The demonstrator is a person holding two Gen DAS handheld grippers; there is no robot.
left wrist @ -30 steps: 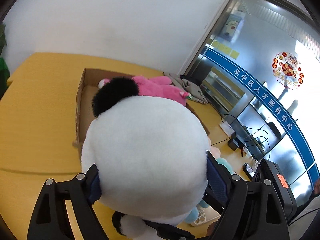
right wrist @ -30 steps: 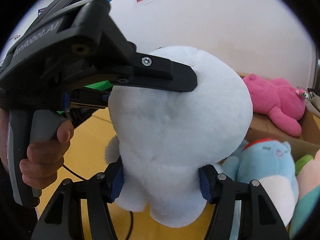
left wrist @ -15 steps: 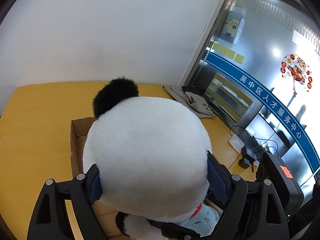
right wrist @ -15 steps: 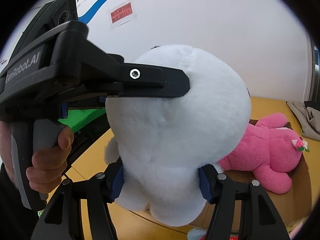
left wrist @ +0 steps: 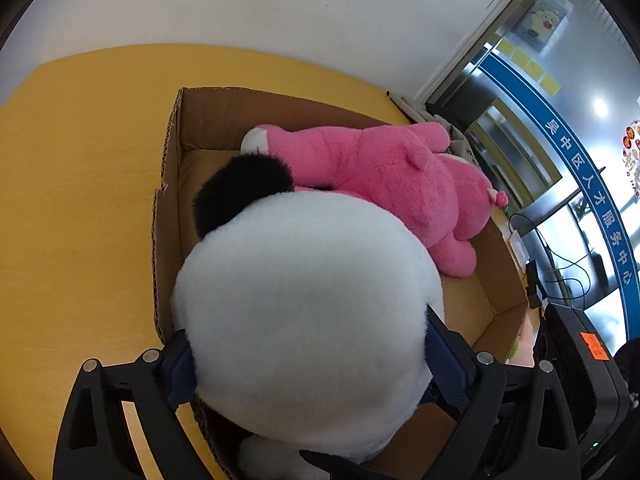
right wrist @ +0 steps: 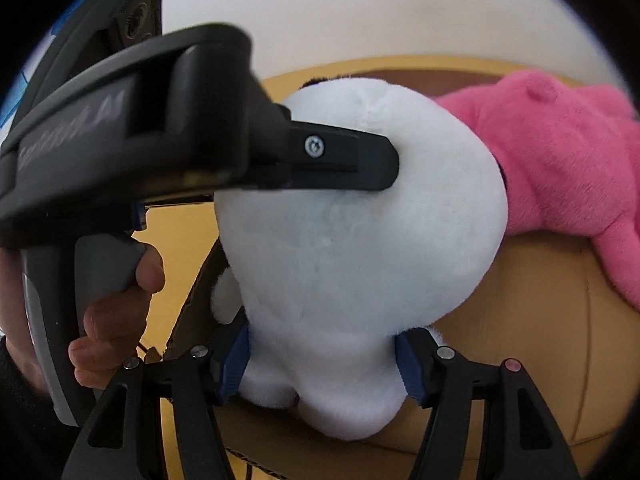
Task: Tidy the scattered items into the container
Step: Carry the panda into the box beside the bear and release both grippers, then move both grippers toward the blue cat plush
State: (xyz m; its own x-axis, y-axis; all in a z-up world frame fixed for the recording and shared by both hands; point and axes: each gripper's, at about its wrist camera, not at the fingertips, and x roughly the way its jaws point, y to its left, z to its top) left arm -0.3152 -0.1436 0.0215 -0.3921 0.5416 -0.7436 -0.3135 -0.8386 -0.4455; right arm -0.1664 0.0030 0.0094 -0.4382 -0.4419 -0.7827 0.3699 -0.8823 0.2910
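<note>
1. I have the left gripper [left wrist: 308, 364] closed around the panda toy [left wrist: 308, 304], its blue pads pressed into the white plush on either side. The toy is wide, so the fingers sit far apart even while clamping. I grip it low on the round body so the bulk rides out in front of the camera.

2. The right gripper [right wrist: 320, 364] squeezes the same panda toy [right wrist: 352, 248] from another side, pads [right wrist: 234, 364] sunk into the fur near its lower end. In this view one finger of the left gripper lies across the top of the plush. I judge that two grips are used because the toy is soft and bulky and would sag or roll out of one pair of fingers.

3. The panda hangs over the near end of the cardboard box [left wrist: 166, 216], partly inside the walls; I cannot tell whether it touches the floor of the box. That end has bare cardboard, so it is the natural spot to set it down.

4. Farther in, a pink plush toy [left wrist: 400, 176] lies on its side along the far wall, just beside the panda's black ear [left wrist: 244, 188]. Laid lengthwise, it leaves room.

5. The box sits on a yellow table [left wrist: 80, 200], with a white wall behind.
</note>
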